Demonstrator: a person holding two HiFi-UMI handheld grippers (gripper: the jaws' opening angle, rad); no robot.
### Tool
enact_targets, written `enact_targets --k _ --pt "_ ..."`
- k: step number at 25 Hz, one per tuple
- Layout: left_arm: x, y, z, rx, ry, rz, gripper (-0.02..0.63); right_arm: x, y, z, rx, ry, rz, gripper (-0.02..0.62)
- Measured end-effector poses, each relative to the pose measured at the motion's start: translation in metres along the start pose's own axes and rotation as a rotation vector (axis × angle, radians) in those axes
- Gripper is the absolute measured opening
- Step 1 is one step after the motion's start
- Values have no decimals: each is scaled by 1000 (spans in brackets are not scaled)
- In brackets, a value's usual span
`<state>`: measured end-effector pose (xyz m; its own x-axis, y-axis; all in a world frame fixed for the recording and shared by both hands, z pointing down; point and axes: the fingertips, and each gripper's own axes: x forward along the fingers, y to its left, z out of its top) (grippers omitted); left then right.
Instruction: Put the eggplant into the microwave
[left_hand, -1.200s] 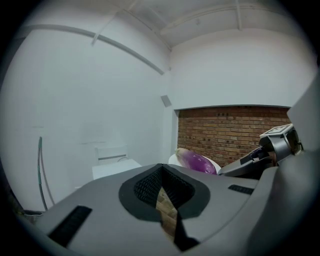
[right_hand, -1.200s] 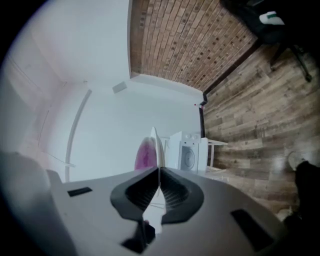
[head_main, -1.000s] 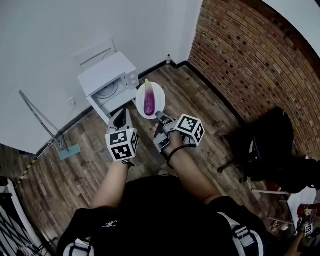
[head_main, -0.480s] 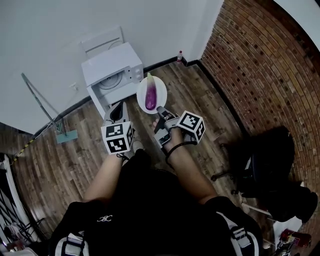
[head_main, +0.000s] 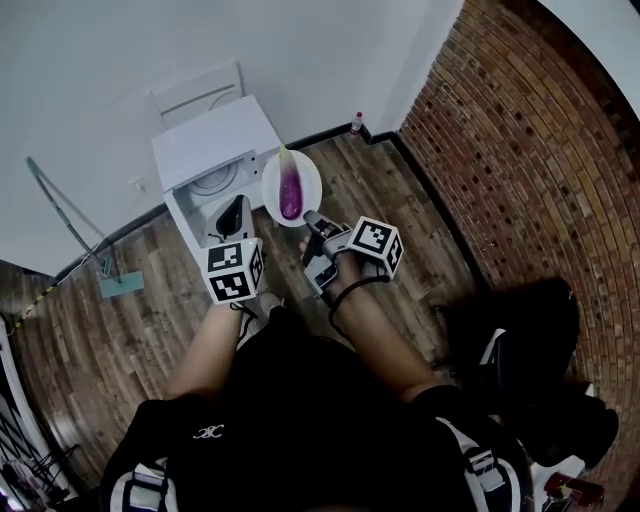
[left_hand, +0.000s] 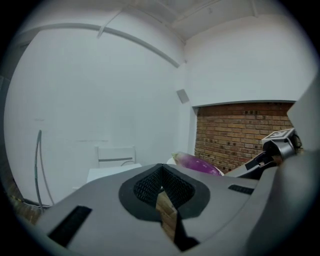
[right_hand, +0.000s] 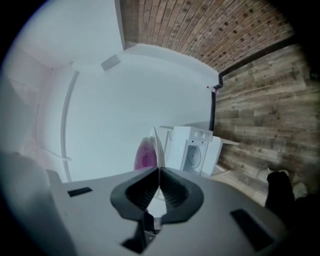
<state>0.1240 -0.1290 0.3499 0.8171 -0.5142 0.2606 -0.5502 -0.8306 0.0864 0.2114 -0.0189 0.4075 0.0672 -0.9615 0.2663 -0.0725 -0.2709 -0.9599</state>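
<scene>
A purple eggplant (head_main: 290, 190) lies on a white plate (head_main: 272, 178). My right gripper (head_main: 312, 222) is shut on the plate's near rim and holds it in the air, just right of the white microwave (head_main: 213, 138). The microwave's door (head_main: 205, 215) hangs open toward me. In the right gripper view the plate (right_hand: 156, 142) stands edge-on between the pads of the right gripper (right_hand: 159, 172), with the eggplant (right_hand: 145, 156) left of it and the microwave (right_hand: 192, 150) right of it. My left gripper (head_main: 233, 215) hovers over the open door, shut on nothing. The left gripper view shows the eggplant (left_hand: 197, 162) past its jaws.
The microwave sits low on a wooden floor against a white wall. A brick wall (head_main: 500, 120) runs along the right. A small bottle (head_main: 357, 123) stands in the corner. A long-handled mop (head_main: 118, 283) lies left, and a black office chair (head_main: 520, 330) stands right.
Both grippers have moved forward toward the microwave, carrying the plate with the eggplant. The plate now hangs right beside the microwave's opening, and the left gripper is over the open door.
</scene>
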Motion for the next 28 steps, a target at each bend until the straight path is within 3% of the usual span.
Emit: enact_targets --k 11,18,28 --pt "82 73 18 -59 -7 90 -8 113 21 44 -12 114 31 23" --pt "102 103 14 -76 6 162 -9 164 21 60 -7 183 35 23" --pt "82 114 -4 -157 6 406 -8 212 2 52 -110 509 21 23"
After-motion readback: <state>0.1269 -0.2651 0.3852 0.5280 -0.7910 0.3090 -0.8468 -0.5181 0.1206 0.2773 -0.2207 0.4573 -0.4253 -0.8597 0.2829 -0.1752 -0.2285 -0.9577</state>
